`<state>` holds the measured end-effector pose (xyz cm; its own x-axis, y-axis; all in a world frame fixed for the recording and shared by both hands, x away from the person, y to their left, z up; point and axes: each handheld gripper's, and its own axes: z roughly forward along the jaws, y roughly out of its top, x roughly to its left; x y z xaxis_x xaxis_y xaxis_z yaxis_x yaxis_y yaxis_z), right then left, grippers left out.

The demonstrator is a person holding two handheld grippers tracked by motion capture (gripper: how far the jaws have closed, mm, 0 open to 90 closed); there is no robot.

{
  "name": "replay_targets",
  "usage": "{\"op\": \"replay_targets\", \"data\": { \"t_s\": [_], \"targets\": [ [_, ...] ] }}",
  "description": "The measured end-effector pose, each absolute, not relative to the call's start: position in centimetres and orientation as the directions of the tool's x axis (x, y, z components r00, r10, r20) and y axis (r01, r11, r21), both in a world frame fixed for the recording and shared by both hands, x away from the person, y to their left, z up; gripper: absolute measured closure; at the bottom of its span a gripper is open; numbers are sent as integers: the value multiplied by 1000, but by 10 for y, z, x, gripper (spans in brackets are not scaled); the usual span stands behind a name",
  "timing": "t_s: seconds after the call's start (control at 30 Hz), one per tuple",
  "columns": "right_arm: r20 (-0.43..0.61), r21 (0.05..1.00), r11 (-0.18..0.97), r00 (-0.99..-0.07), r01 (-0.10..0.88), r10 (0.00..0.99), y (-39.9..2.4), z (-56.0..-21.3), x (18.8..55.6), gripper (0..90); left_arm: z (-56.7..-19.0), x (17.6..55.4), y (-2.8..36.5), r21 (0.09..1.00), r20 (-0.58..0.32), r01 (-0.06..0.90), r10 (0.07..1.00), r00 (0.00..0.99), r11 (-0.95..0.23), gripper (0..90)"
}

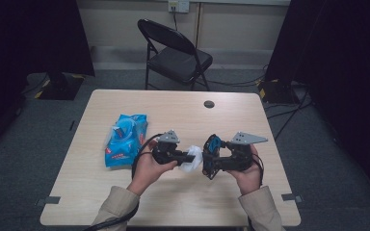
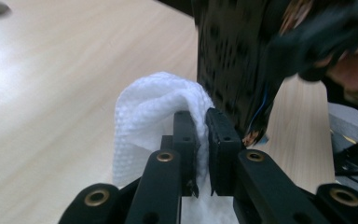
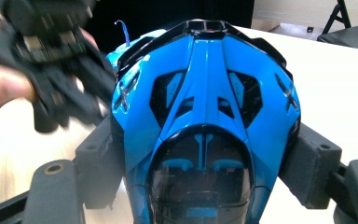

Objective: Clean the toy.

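Here, wipe pinched, blue toy clamped

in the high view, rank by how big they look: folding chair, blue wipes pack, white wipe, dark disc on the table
1. folding chair, though it stands farther off than the rest
2. wipes pack
3. white wipe, partly hidden by the grippers
4. dark disc

wipe: white textured cloth | toy car: glossy blue plastic | table: smooth pale wood | tongs: matt black
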<state>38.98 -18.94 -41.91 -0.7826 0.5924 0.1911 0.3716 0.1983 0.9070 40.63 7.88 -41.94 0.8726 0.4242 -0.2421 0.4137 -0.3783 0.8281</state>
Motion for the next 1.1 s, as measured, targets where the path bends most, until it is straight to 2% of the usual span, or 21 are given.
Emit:
{"op": "replay_targets", "data": {
  "t_s": [0.17,0.4,1.1],
  "targets": [
    [194,901,206,-780,382,595,-189,-423,391,250,-394,410,85,859,-232,392,432,872,-329,835],
    [189,897,218,-780,384,597,-187,-426,392,250,-377,412,81,879,-227,369,415,881,-302,836],
    [187,906,201,-778,373,600,-188,-420,390,250,-426,400,63,830,-272,414,378,885,-374,838]
  ]
}}
